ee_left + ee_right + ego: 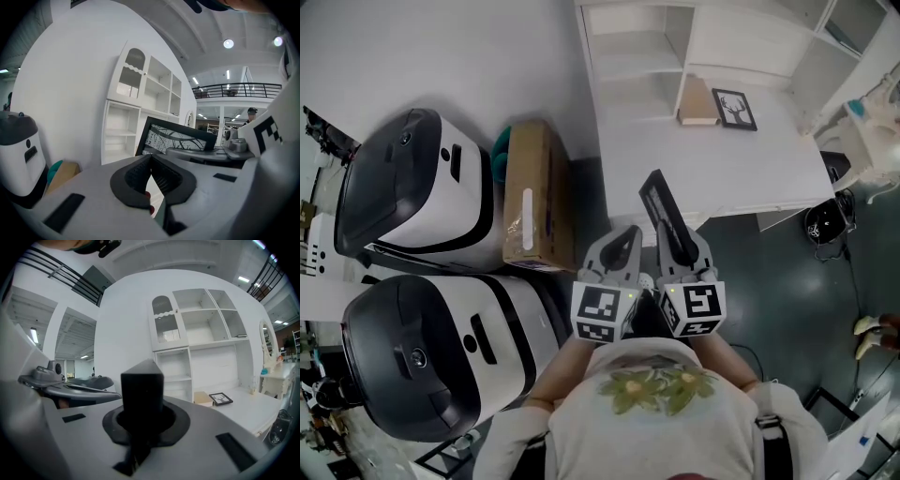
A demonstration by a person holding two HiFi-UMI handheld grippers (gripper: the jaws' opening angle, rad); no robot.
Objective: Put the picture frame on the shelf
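Observation:
My right gripper [677,234] is shut on a black picture frame [660,206], held edge-on in front of my body. In the right gripper view the frame's dark edge [142,385] stands upright between the jaws. The left gripper [627,234] sits just left of it, shut with nothing in it; its jaws meet at the tip [151,157]. From the left gripper view the frame's printed face [174,138] shows, tilted. The white shelf unit [637,56] with open compartments stands ahead, joined to a white desk top [722,169].
A second small black-framed picture [734,108] and a tan book [697,101] lie on the desk near the shelf. At left are two large white-and-black machines [412,187] and a cardboard box [534,192]. A dark floor with cables lies at right.

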